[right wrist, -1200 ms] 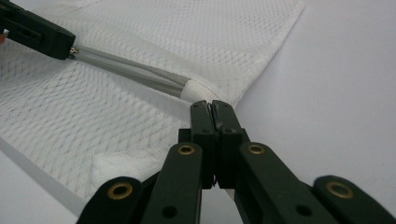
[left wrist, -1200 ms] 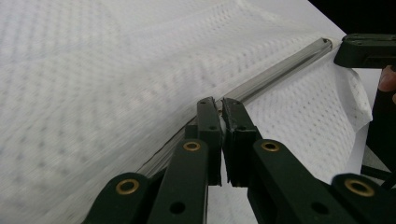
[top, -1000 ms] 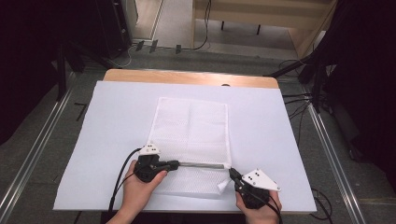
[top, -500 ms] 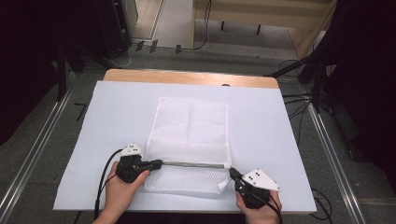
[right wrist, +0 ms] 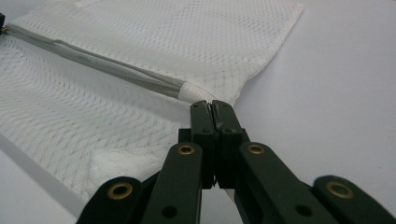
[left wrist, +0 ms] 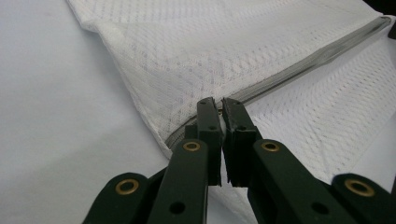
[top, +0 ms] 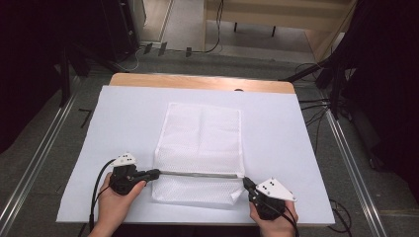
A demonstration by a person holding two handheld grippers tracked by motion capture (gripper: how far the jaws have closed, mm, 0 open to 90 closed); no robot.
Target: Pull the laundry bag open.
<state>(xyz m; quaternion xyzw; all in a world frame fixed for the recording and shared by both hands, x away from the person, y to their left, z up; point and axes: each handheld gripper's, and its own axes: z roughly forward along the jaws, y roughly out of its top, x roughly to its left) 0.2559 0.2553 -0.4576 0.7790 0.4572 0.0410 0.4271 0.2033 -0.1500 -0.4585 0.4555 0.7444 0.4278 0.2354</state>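
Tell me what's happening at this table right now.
A person works a white mesh bag lying flat on the white table cover. The left gripper is closed at the left end of the bag's grey zipper, apparently on the pull. The right gripper is shut at the zipper's right end, seemingly pinching the bag's edge. The zipper runs straight between them.

a white sheet (top: 123,123) covers the wooden table (top: 197,81); cables (top: 316,106) trail on the grey floor (top: 39,148).
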